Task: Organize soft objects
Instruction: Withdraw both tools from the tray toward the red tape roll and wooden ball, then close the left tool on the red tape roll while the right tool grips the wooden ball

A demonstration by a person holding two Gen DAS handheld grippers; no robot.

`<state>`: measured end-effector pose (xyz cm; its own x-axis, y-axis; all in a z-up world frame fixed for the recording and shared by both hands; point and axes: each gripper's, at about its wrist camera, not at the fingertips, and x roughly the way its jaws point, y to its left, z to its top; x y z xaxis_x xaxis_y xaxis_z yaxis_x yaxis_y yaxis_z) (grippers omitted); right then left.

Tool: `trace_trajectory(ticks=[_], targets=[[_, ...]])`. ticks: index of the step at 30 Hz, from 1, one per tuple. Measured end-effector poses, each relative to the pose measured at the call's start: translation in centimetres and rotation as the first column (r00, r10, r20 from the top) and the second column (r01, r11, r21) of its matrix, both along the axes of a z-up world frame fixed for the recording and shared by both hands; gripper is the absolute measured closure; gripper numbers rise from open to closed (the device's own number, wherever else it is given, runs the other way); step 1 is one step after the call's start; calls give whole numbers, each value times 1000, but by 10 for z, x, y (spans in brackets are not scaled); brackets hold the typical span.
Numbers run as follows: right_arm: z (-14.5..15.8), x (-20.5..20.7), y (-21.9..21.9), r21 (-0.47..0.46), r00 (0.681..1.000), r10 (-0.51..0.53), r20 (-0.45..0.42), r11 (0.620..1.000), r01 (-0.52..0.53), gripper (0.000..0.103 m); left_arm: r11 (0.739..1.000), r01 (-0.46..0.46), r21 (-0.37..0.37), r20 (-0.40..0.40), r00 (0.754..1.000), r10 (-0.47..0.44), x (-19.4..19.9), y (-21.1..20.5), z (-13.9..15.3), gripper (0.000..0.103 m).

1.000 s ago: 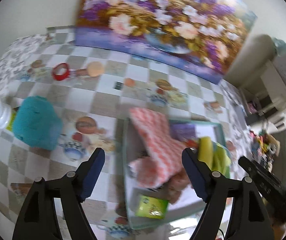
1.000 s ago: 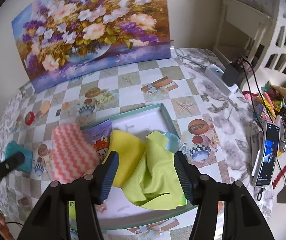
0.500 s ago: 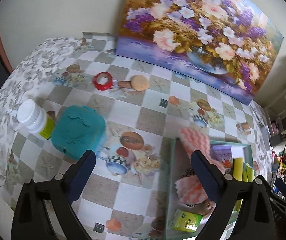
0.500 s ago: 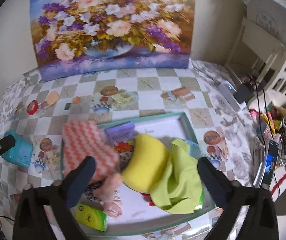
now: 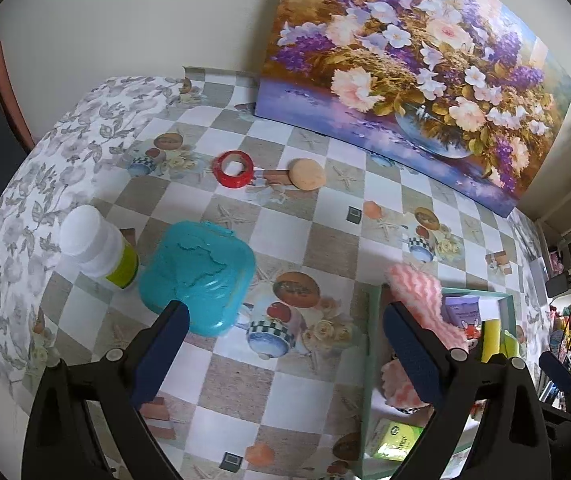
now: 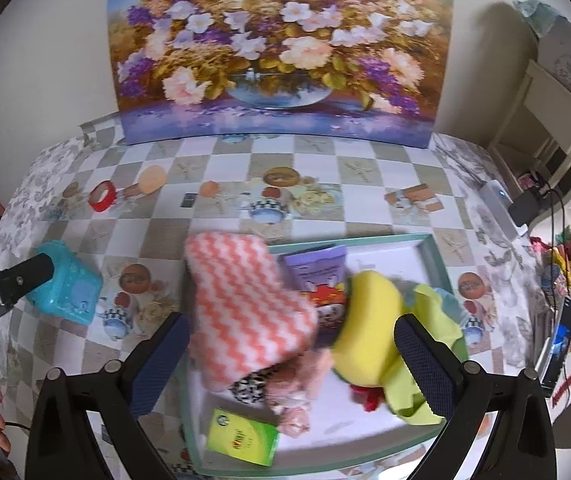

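Soft objects sit in a teal-rimmed tray (image 6: 431, 258) at lower centre of the right wrist frame: yellow sponge (image 6: 369, 330) and pink zigzag cloth (image 6: 245, 304) lie between the right claw (image 6: 291, 364) fingers, untouched; claw wide, empty. Left claw (image 5: 285, 356) also wide, holding nothing, over bare checkered counter (image 5: 309, 240); teal box (image 5: 199, 266) near its left finger. Beyond: red tape ring (image 5: 232, 168), then flower painting (image 5: 417, 64) against the wall.

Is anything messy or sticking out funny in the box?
Yes. The pink-and-white zigzag cloth hangs over the teal-rimmed tray's left edge onto the checkered tablecloth, and the yellow sponge lies tilted in the pile.
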<state>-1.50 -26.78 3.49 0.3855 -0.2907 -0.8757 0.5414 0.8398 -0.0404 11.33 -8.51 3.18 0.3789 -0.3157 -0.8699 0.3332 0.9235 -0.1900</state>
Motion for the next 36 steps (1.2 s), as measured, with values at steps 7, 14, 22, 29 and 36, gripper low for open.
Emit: trace_trajectory(ticks=[7, 14, 22, 29, 36], targets=[[-2, 16, 17, 12, 1000, 22, 1, 1000, -22, 0, 1000, -21, -3, -7, 1000, 21, 10, 16, -1, 5], [-6, 29, 26, 27, 999, 40, 1, 999, -40, 0, 999, -36, -10, -26, 999, 36, 25, 31, -1, 5], [-6, 79, 30, 52, 992, 120, 32, 991, -121, 0, 998, 33, 53, -53, 998, -30, 83, 32, 1, 5], [-21, 153, 25, 149, 978, 206, 21, 967, -207, 0, 994, 27, 103, -175, 985, -9, 160, 23, -25, 5], [-55, 221, 25, 197, 963, 268, -31, 946, -257, 0, 993, 20, 120, -302, 953, 17, 210, 4, -69, 6]])
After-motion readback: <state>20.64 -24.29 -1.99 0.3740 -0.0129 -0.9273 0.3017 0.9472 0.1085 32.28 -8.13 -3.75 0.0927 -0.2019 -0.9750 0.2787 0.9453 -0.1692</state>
